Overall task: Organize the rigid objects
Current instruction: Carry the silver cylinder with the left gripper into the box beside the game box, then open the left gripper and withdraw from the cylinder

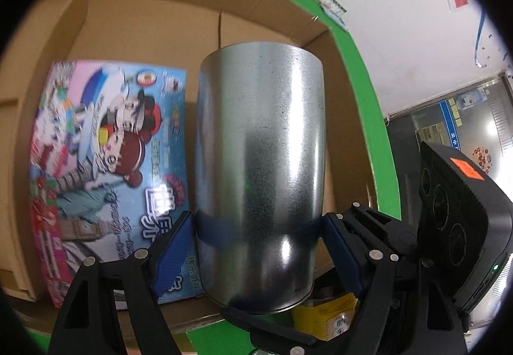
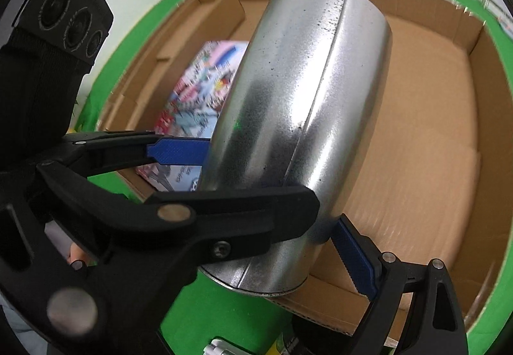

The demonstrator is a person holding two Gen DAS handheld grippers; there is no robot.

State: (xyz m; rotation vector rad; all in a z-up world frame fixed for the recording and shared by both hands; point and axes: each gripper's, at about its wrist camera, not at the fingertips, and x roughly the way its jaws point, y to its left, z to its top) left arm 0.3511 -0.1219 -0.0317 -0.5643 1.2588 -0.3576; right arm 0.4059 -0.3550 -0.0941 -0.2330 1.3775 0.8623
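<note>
A tall plain metal can [image 1: 259, 156] hangs tilted over an open cardboard box [image 1: 154, 28]. My left gripper [image 1: 259, 233] is shut on the can, with a blue pad pressed on each side near its lower end. In the right wrist view the same can [image 2: 304, 98] fills the middle. There the left gripper [image 2: 261, 180] reaches in from the left, one finger crossing in front of the can. My right gripper [image 2: 266, 265] holds the can's bottom end. Its right pad [image 2: 352, 255] touches the can, and its left pad is hidden. A colourful game box [image 1: 112, 162] lies flat in the box's left part.
The cardboard box's floor [image 2: 416, 130] is bare brown card to the right of the game box [image 2: 198, 92]. Green cloth [image 2: 134, 47] surrounds the box. A yellow tin [image 1: 323, 313] and white pens [image 2: 221, 348] lie in front of it. The right tool's camera housing [image 1: 465, 210] is close beside the left gripper.
</note>
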